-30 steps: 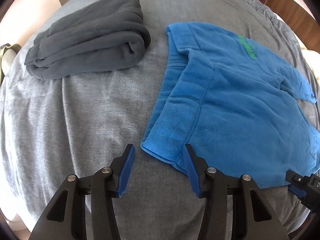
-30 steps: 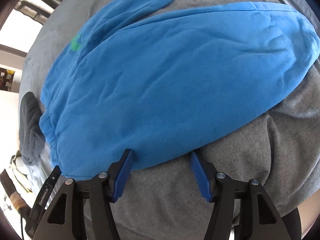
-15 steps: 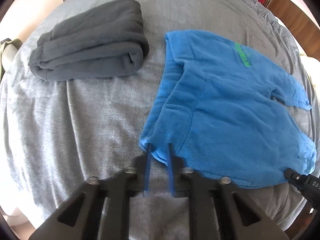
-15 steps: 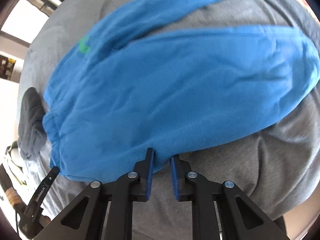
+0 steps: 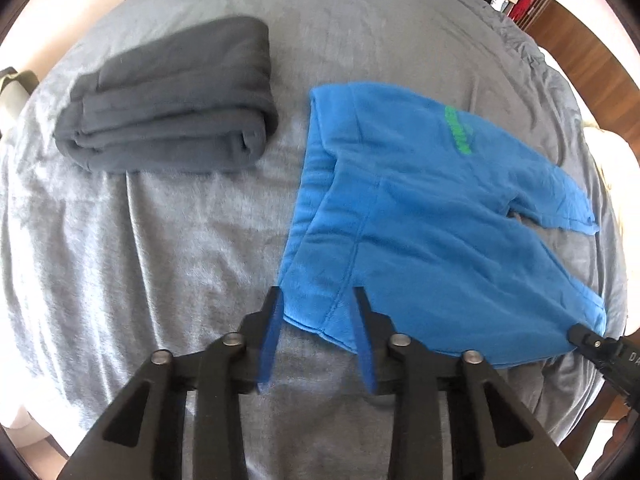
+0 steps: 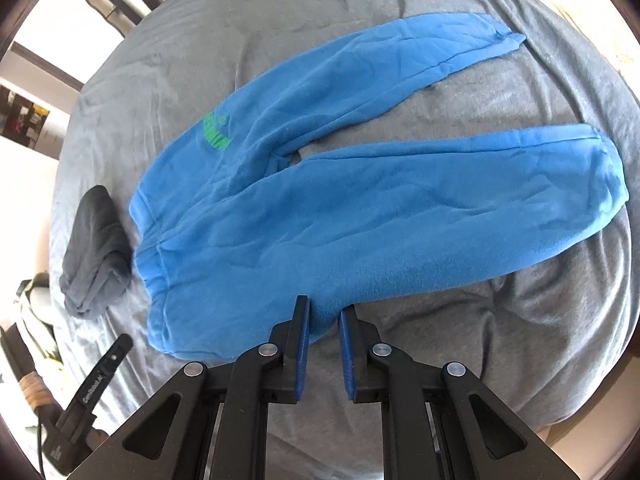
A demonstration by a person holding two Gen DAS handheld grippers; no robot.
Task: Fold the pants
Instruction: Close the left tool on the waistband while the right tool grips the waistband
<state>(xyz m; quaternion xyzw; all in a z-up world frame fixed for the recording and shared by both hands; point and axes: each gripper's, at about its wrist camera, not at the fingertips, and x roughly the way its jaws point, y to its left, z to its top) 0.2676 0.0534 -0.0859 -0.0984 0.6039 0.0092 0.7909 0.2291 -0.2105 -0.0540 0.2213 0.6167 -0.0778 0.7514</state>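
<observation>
Blue sweatpants [image 5: 420,232] with a green print lie flat on a grey bedspread [image 5: 168,240], both legs spread apart in the right wrist view [image 6: 360,200]. My left gripper [image 5: 318,312] straddles the near waistband corner, its blue pads set apart with the fabric edge between them. My right gripper [image 6: 324,320] is narrowed on the near edge of the closer leg, with a fold of blue fabric between its pads.
A folded dark grey garment [image 5: 172,100] lies to the left of the pants, also seen in the right wrist view [image 6: 96,248]. Wooden furniture [image 5: 584,28] stands beyond the bed at the right. The bed's near edge runs below both grippers.
Both grippers closed onto the pants' near edge and lifted back. The left jaws have since widened again. The right jaws stay narrow on the leg fabric.
</observation>
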